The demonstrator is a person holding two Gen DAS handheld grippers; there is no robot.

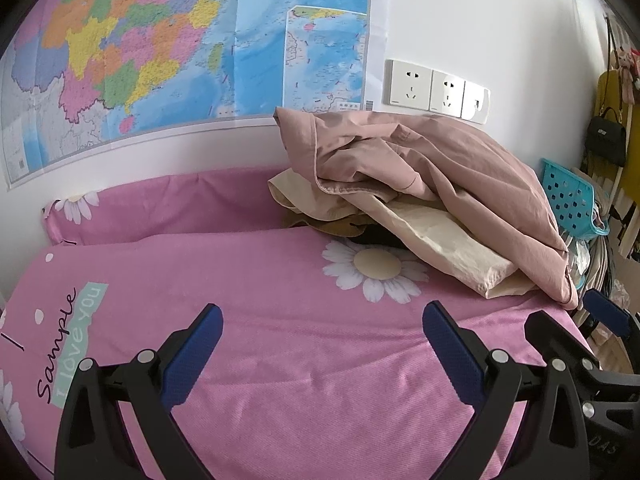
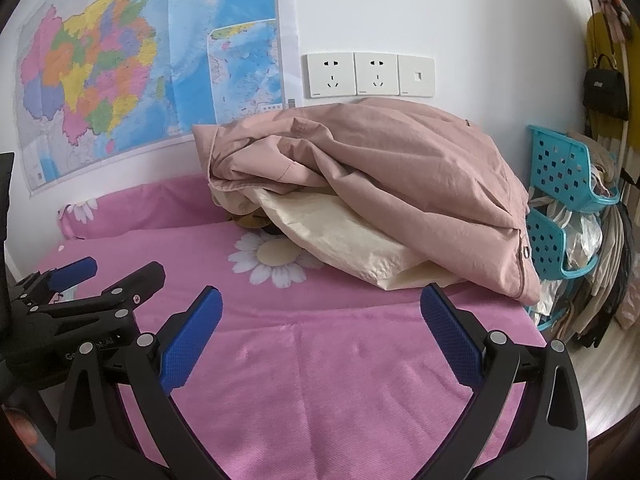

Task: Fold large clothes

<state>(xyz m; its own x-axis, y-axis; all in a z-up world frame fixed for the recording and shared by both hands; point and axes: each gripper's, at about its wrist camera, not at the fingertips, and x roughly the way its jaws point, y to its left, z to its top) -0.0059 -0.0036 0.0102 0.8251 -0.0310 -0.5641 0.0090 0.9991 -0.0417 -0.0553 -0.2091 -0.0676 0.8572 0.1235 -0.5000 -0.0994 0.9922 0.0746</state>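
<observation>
a crumpled dusty-pink garment [image 1: 440, 168] [image 2: 384, 168] lies heaped at the far right of the bed, up against the white wall, and it drapes over a cream-coloured garment [image 1: 440, 244] [image 2: 344, 236] that pokes out beneath it toward the front; something darker is tucked under both, too hidden to tell what. the pile rests on a pink bedsheet [image 1: 280, 360] [image 2: 320, 360] printed with white daisies and the words "sample i love you". the left gripper [image 1: 322, 320] hovers over the bare sheet in front of the pile, jaws spread wide with nothing between its blue pads. the right gripper [image 2: 320, 300] sits just beside it, likewise spread apart and empty, apart from the clothes. on the wall behind hang a colourful map [image 1: 160, 48] [image 2: 132, 72] and a row of white sockets [image 1: 434, 90] [image 2: 370, 75]. at the right of the bed stand turquoise baskets [image 1: 572, 196] [image 2: 564, 168], with a black handbag [image 1: 606, 136] [image 2: 604, 88] hanging above.
</observation>
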